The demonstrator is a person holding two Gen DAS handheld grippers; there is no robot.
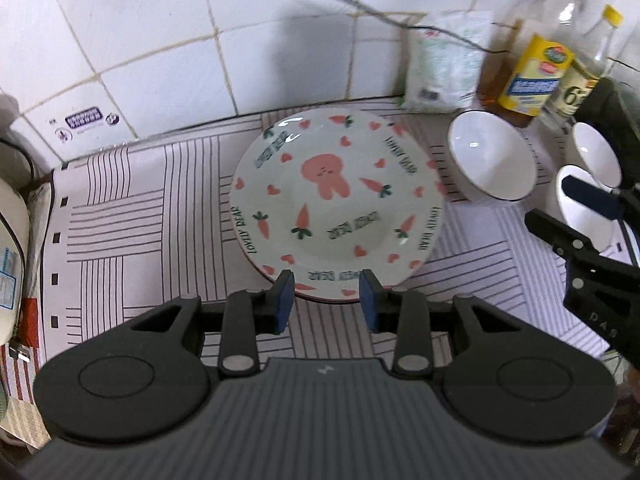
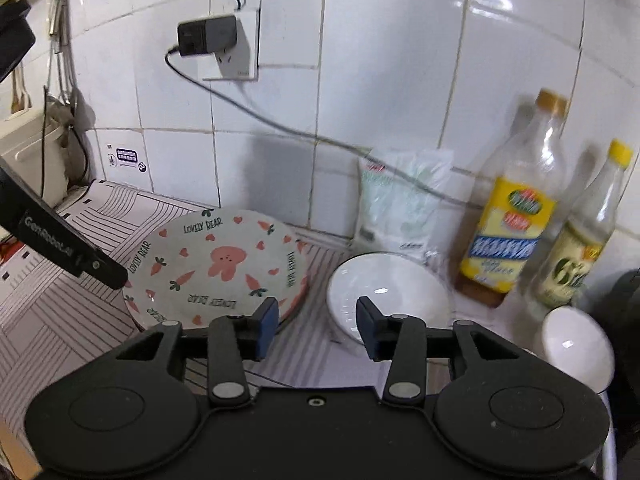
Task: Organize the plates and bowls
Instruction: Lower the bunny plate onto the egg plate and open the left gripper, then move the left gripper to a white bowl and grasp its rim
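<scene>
Left wrist view: the tabletop [image 1: 120,216] is covered by a white mat with dark line blocks, and it meets a wall [image 1: 160,40] of white tiles with stained grout. A small sticker [image 1: 82,120] on a low tile is too blurred to read. The plate [image 1: 338,206] lies flat near the wall, printed with a pink rabbit, carrots, hearts and the words "LOVELY BEAR". The left hand-held gripper [image 1: 327,300] hovers at the plate's near rim, its blue pads spread wide with nothing between them. To the right of the plate a white bowl [image 1: 492,156] with a dark rim stands on the mat, and two more white bowls [image 1: 588,196] sit further right, partly hidden by the right hand-held gripper [image 1: 576,216], whose body reads "DAS". Behind the bowls stand a white bag [image 1: 448,64] and bottles [image 1: 560,60]; one label shows a large "6".

Right wrist view: the same tiled wall carries a socket with a black adapter [image 2: 208,34] and a cable trailing right. The right hand-held gripper [image 2: 316,322] is wide apart and empty, hovering above the gap between the plate [image 2: 216,268] and the nearest bowl [image 2: 388,292], which stand just beside each other. Another bowl [image 2: 576,344] shows at the right edge. The bottles' [image 2: 516,208] labels are blurred. The left hand-held gripper's arm [image 2: 60,246] reads "GenRobot.AI".
</scene>
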